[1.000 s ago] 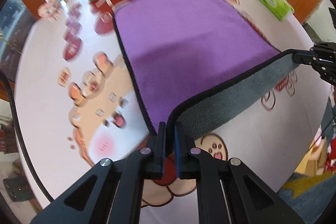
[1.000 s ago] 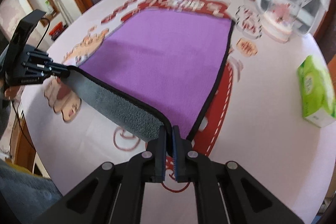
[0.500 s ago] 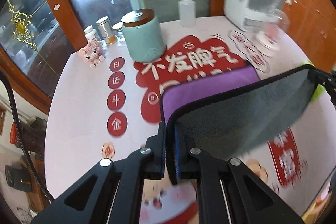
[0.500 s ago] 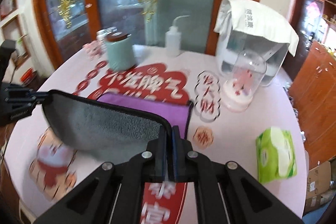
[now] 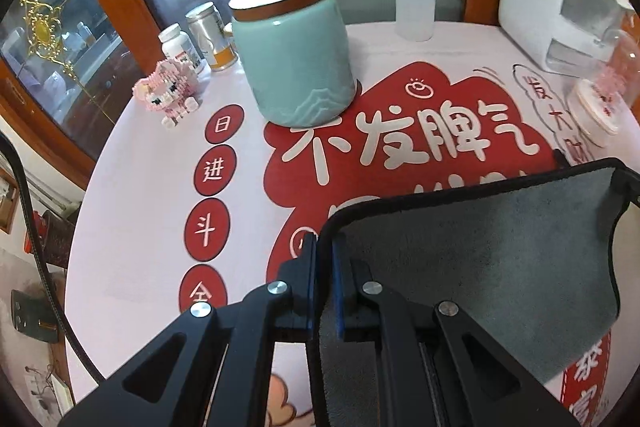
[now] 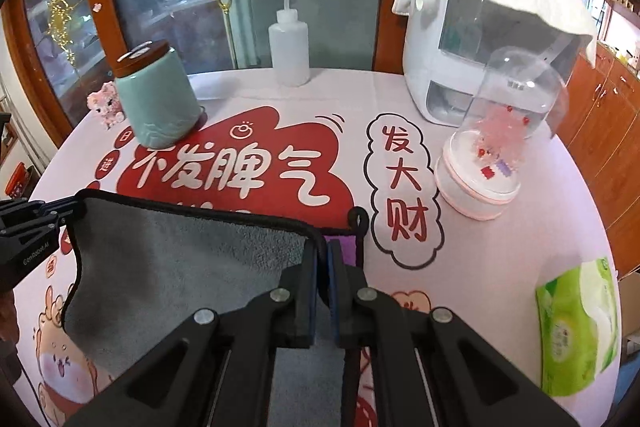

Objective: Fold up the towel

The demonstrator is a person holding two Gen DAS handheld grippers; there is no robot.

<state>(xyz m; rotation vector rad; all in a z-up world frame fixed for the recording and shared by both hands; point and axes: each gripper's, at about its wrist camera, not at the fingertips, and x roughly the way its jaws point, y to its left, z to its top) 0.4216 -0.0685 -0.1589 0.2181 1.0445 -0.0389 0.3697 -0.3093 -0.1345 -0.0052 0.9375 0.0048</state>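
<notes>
Left tool (image 5: 325, 267): pressing together on one corner of the towel (image 5: 480, 259), the black-piped edge running between its blue pads. A second ago the towel was lying purple side up across the bench (image 5: 140, 187) with only its near edge lifting; now the grey underside is facing both cameras and is hanging raised between the two tools, carried over toward the far side.

Teal jar (image 5: 294, 55): sitting on the red print, now much nearer than before, with the pink block figure (image 5: 166, 93) and small bottles to its left.

Squeeze bottle (image 6: 289, 45): standing at the far rim.

Right tool (image 6: 322, 269): pinching the opposite corner of the towel (image 6: 180, 259). A purple strip (image 6: 343, 247) is showing just beyond the pads, probably the lower layer lying on the bench.

Glass dome (image 6: 496, 147) and green tissue pack (image 6: 578, 327): resting at right, apart from the towel.
</notes>
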